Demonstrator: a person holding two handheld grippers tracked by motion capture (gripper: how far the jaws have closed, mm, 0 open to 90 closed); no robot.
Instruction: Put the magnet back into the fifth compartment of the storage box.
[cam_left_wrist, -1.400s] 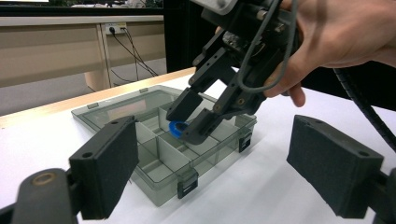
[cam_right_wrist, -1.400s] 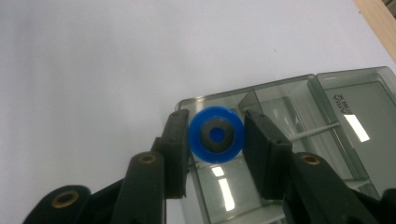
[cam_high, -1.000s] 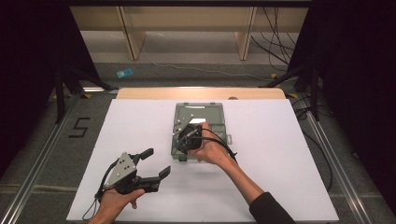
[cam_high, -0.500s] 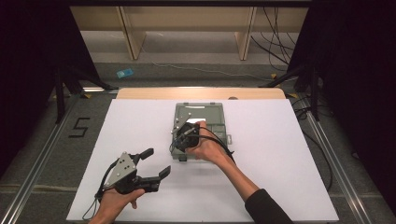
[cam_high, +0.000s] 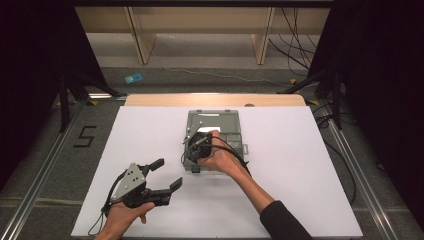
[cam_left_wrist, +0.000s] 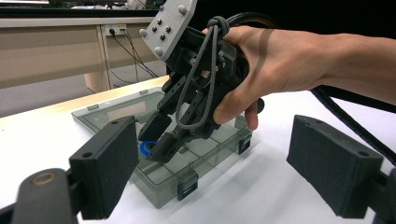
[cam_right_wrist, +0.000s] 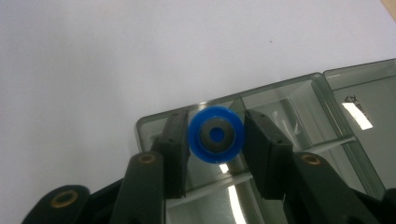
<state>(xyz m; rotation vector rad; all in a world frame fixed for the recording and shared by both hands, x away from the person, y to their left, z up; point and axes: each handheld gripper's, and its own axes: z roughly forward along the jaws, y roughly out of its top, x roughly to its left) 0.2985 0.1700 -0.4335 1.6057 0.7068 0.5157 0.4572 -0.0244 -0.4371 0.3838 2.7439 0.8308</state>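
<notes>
Blue ring (cam_right_wrist: 216, 134), small round plastic part with a grey core and a blue centre hole, sits pinched between the pads of the right gripper (cam_right_wrist: 216, 140), centre of the right gripper view, over a near-corner compartment of the case (cam_right_wrist: 299, 93). Pads press on its two opposite rim sides, so the grip looks right: take it across the diameter. Judged light and stiff, smooth rim, so likely slippery and could pop or roll out if the squeeze is off centre; not fragile by the look of it. In the left gripper view the ring (cam_left_wrist: 147, 148) peeks out as a blue sliver, left of centre, just beside the right gripper's tips (cam_left_wrist: 156, 139); most of it is blocked by the left gripper's near jaw pad. In the high view the right gripper (cam_high: 196, 147) and right hand (cam_high: 220, 156) cover the case's lower left part; the ring can't be made out there. Left gripper (cam_high: 167, 175) is spread wide, nothing between the pads, lower left of the high view, well apart from the case (cam_high: 225, 120) on the white table (cam_high: 300, 165). Hard to tell: whether the ring rests on the compartment floor or is lifted off it, its thickness, and what else lies in the other compartments, since glare on the clear plastic washes them out.
</notes>
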